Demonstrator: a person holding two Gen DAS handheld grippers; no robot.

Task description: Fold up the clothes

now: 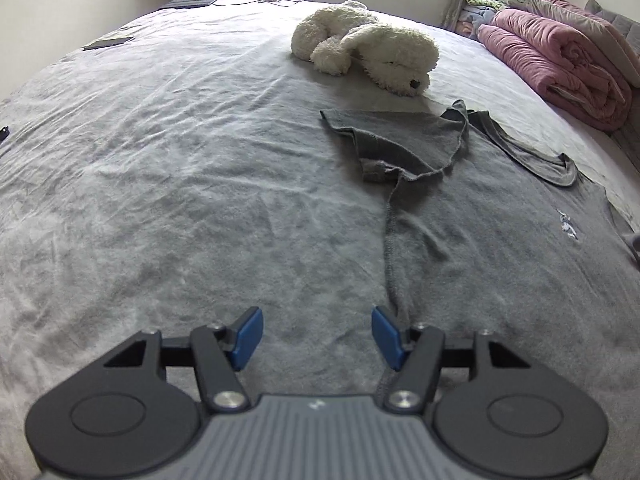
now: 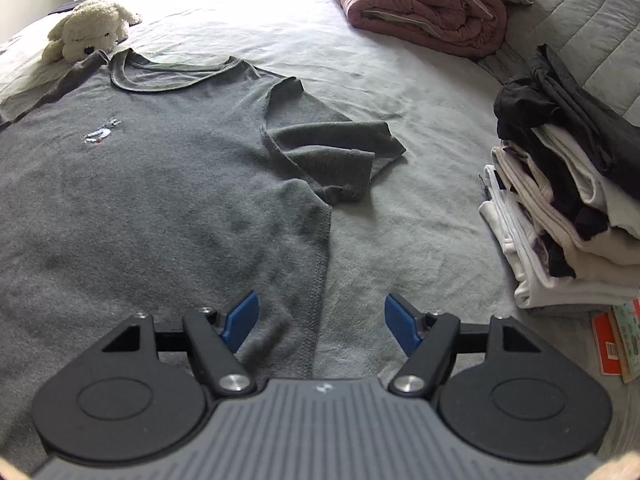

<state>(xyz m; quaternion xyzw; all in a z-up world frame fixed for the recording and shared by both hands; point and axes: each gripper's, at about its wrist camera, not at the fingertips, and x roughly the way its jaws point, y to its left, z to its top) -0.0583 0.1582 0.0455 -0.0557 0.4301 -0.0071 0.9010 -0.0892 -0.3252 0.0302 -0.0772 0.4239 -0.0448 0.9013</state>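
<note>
Grey T-shirt point(image 2: 160, 184) lies spread front-up on the bed sheet point(image 1: 180, 160), its neckline pointing away from both cameras and a small pale emblem point(image 2: 102, 130) on its chest. In the right wrist view the sleeve point(image 2: 336, 148) on that side is crumpled and partly doubled over itself, resting on the sheet just beside the body of the shirt; in the left wrist view the other sleeve point(image 1: 384, 140) is likewise bunched, with its seam twisted up near the collar. The left gripper point(image 1: 317, 336) hangs low over the bed with its blue-padded jaws spread wide and nothing between them; the shirt's side seam runs toward its right-hand finger, and mostly bare sheet shows in the gap. The right gripper point(image 2: 322, 326) is also spread wide and holds nothing, poised over the shirt's opposite side edge, so that the stitched seam passes between its fingers, cloth under one and sheet under the other. Whether either gripper touches the fabric cannot be told. A white plush dog point(image 1: 368, 48) lies on the sheet beyond the collar, close to the shirt. A rolled pink quilt point(image 2: 424, 8) sits at the far side of the bed, well apart from the shirt. A stack of folded clothes point(image 2: 560, 208) in white, cream and black stands to the right of the shirt, apart from it.
</note>
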